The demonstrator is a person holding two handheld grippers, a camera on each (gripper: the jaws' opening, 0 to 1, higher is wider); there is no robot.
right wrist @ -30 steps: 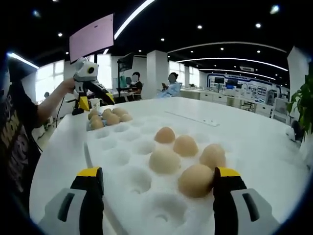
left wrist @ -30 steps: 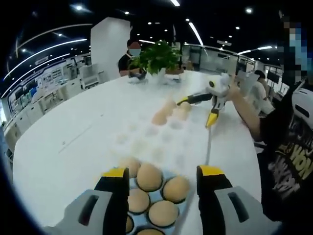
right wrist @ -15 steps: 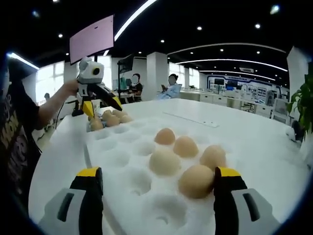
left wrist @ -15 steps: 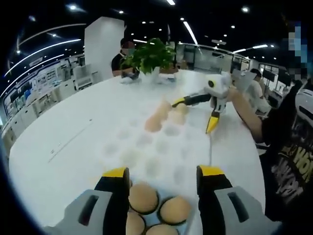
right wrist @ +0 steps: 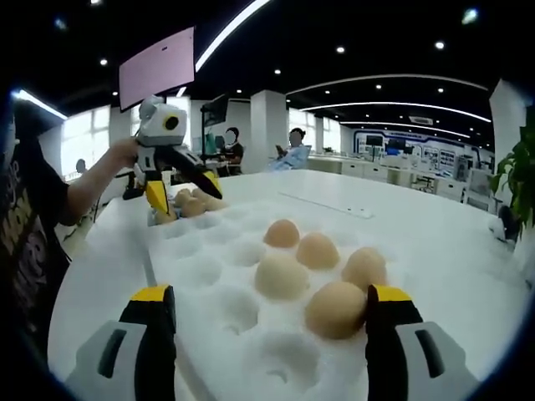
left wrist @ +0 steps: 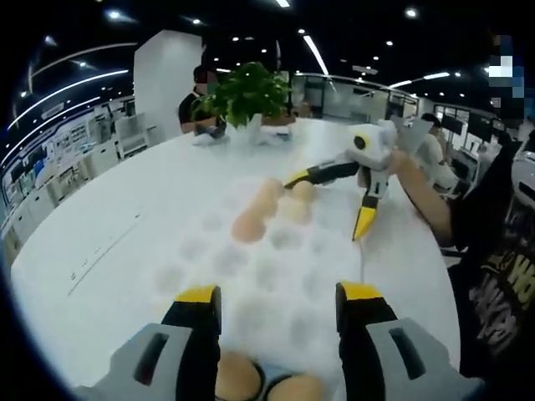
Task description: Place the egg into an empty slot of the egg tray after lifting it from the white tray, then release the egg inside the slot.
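Five eggs (right wrist: 282, 275) lie in our white tray (right wrist: 219, 276). Our left gripper (left wrist: 277, 302), open and empty, has risen from the egg tray (right wrist: 185, 203) toward them; our right gripper (right wrist: 266, 307) waits open beside them, so picking begins.

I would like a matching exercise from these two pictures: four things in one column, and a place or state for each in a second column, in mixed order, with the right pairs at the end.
Things
1. left gripper
2. right gripper
3. potted plant
4. five eggs

Places or states
A. lying in slots of the white tray
B. open, empty, above the white tray with two eggs in a blue-lined tray near its jaws
C. open, one jaw beside the nearest egg on the white tray
D. standing at the far side of the table

Pairs: 1-B, 2-C, 3-D, 4-A
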